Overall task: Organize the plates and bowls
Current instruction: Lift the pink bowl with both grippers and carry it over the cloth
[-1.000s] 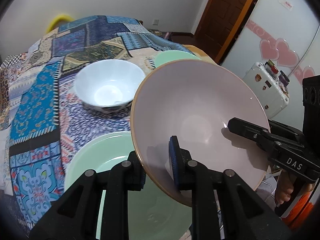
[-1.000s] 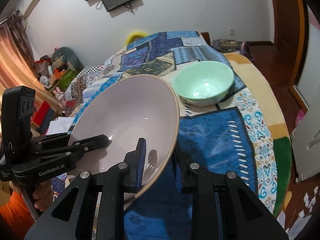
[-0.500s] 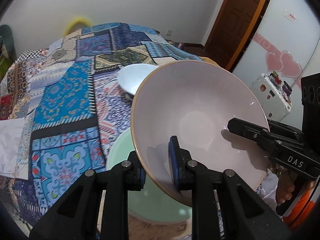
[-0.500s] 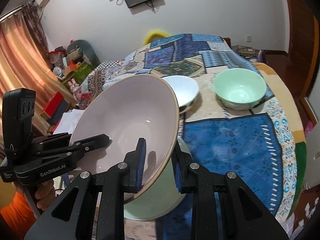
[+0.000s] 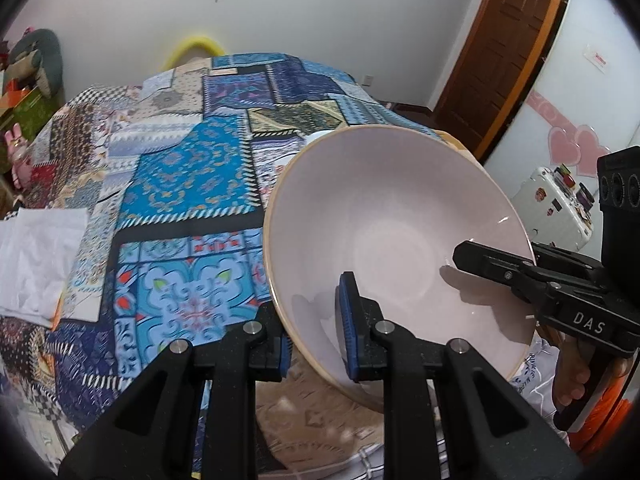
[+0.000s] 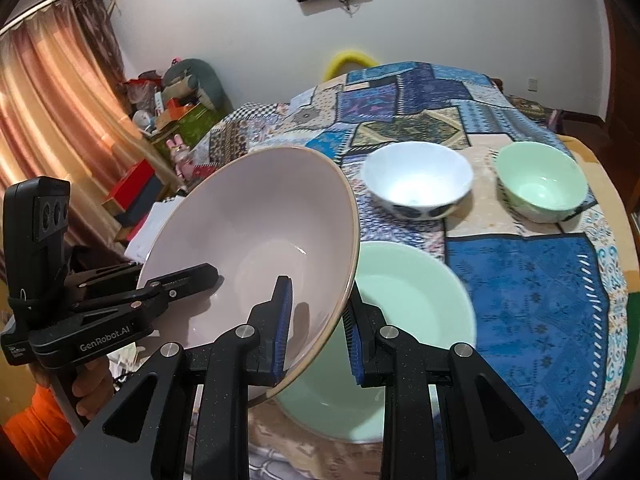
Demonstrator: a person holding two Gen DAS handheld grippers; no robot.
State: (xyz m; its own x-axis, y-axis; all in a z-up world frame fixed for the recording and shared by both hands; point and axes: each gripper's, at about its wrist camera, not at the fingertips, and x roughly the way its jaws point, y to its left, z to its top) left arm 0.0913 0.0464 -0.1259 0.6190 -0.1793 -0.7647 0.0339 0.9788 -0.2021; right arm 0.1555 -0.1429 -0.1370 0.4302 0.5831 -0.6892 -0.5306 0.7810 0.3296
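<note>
With both my left claw and right claw clamped on opposite rims of the tilted pink bowl, uneven pulling could probably slip it onto the green plate beneath the right claw.

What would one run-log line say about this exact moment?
left gripper: shut on pink bowl rim | right gripper: shut on opposite rim | bowl: tilted, above table | on table: green plate, white bowl, green bowl

"DAS" in white letters on side of right gripper, seen from left wrist camera. "GenRobot.AI" in white on side of left gripper, seen from right wrist camera. Small sign on white door: too blurry to read.
</note>
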